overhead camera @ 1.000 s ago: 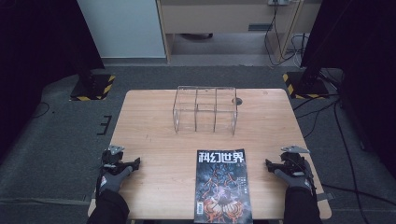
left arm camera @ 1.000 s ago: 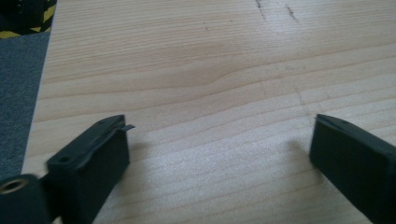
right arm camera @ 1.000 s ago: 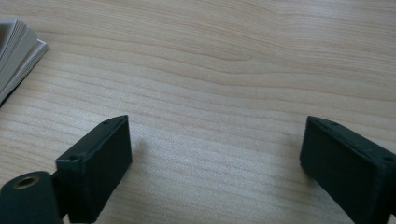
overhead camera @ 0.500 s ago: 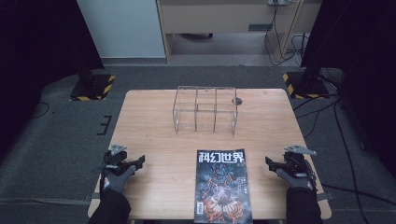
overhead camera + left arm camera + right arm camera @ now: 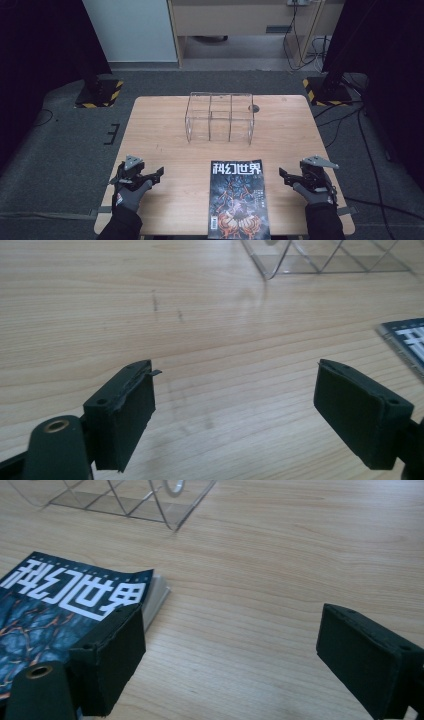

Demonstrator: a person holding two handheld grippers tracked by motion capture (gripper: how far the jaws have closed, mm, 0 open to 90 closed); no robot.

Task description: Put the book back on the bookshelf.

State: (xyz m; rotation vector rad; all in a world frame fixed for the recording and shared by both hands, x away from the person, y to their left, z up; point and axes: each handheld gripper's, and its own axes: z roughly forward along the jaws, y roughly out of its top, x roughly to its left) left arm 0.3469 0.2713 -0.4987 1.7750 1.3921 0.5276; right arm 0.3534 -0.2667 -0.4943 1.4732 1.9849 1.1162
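Table (image 5: 165,125) first: magazine (image 5: 236,200) flat at the near edge, clear rack (image 5: 220,117) farther off. Left gripper (image 5: 159,172) and right gripper (image 5: 281,173) flank it, jaws spread, empty. Risk: pinching only the cover, so pages fan out.

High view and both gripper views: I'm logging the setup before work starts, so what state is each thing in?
Magazine: closed, flat on the table, cover up, untouched.
Clear acrylic rack: upright, empty.
Left hand-held gripper: open, holding nothing, left of the magazine.
Right hand-held gripper: open, holding nothing, right of the magazine.
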